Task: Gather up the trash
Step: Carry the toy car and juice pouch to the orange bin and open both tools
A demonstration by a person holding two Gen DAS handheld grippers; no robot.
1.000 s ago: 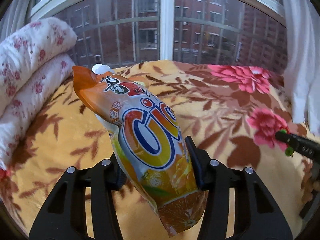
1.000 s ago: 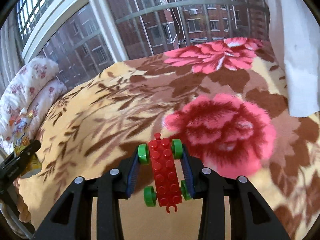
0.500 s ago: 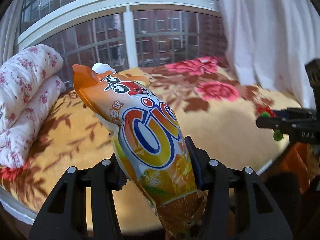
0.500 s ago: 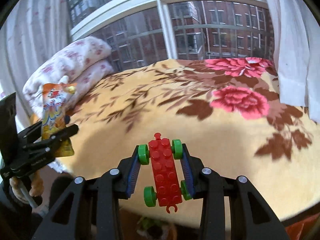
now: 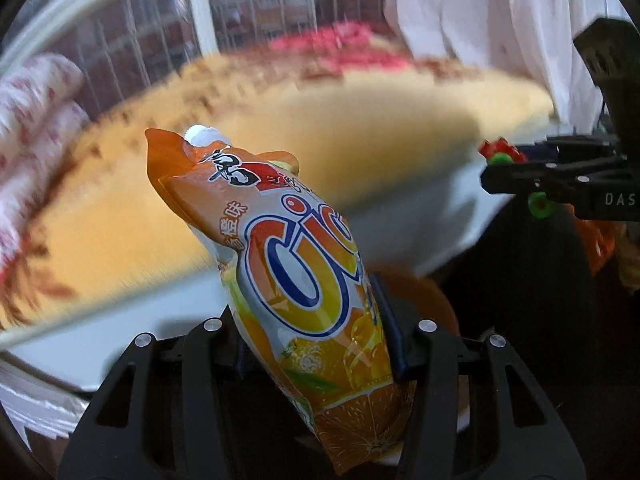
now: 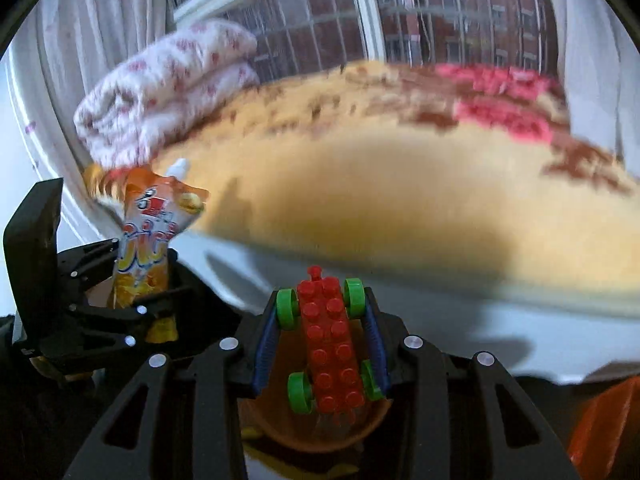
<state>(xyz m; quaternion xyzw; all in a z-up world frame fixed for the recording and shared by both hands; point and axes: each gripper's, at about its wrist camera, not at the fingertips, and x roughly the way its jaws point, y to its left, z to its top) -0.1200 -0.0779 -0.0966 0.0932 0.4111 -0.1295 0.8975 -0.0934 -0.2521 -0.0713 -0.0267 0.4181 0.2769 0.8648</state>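
My left gripper point(image 5: 316, 332) is shut on an orange juice pouch point(image 5: 296, 272) with a white cap, held upright in front of the bed's edge. It also shows at the left of the right wrist view point(image 6: 148, 236). My right gripper point(image 6: 326, 332) is shut on a red toy brick car point(image 6: 330, 340) with green wheels. That car and gripper show at the right of the left wrist view point(image 5: 500, 152). An orange round container point(image 6: 316, 428) lies below the right gripper, partly hidden by it.
The bed with a yellow floral blanket point(image 6: 400, 184) fills the background, blurred by motion. A rolled white floral quilt point(image 6: 160, 88) lies at its left end. A window and white curtains point(image 5: 480, 32) stand behind. The floor area below is dark.
Both grippers have pulled back and dropped from above the bed to below its front edge, each still holding its object. The orange container has come into view beneath them.
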